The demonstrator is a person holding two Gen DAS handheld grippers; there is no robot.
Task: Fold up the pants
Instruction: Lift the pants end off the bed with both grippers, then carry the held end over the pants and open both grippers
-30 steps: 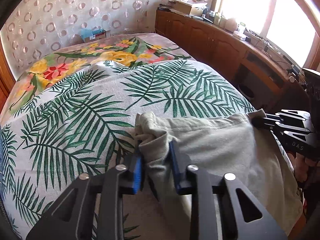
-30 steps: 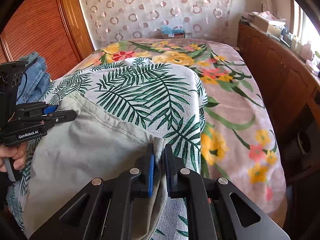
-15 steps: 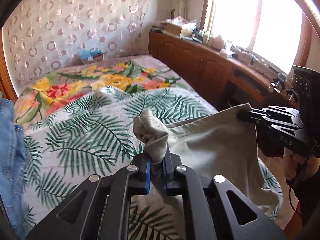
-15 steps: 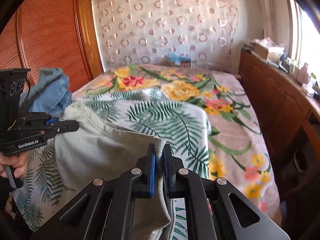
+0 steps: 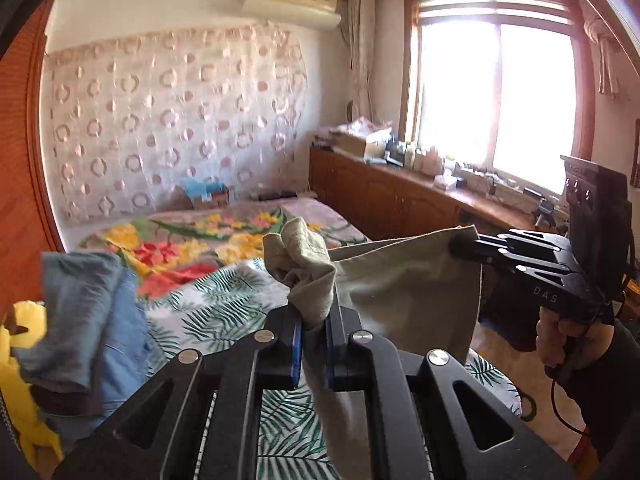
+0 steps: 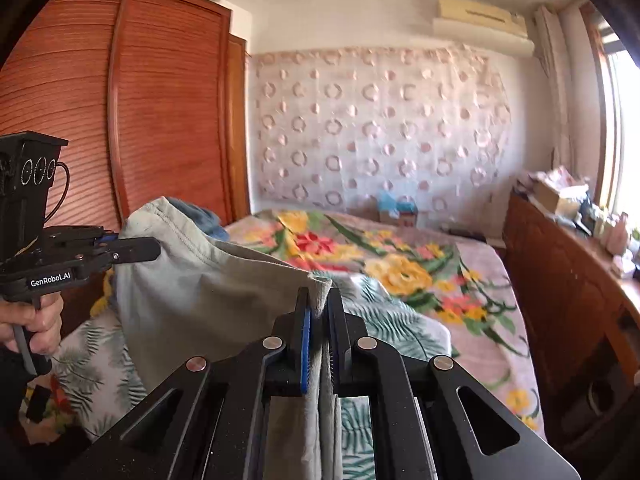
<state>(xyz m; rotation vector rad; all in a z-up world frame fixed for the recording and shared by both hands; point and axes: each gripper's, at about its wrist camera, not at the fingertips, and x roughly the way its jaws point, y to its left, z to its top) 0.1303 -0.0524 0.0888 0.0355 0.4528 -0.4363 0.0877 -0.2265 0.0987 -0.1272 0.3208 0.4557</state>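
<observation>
In the left wrist view, the left gripper (image 5: 312,320) is clamped on a bunched corner of the grey-green pants (image 5: 400,292), which hang in the air above the palm-leaf blanket (image 5: 224,312). The pants' top edge runs taut toward 3 o'clock, where the right gripper (image 5: 464,246) pinches the other corner. A heap of blue jeans (image 5: 88,312) lies at 9 o'clock. The floral bedspread (image 5: 192,236) stretches open at 12 o'clock, and a wooden cabinet (image 5: 384,204) borders it at 2 o'clock.

In the right wrist view, the right gripper (image 6: 319,312) is closed tight on the pants' (image 6: 208,300) hem, with cloth hanging down between its fingers. At 9 o'clock the left gripper (image 6: 154,249) grips the far corner. The bedspread (image 6: 400,264) lies bare from 12 to 2 o'clock, and the wardrobe (image 6: 160,112) stands at 10 o'clock.
</observation>
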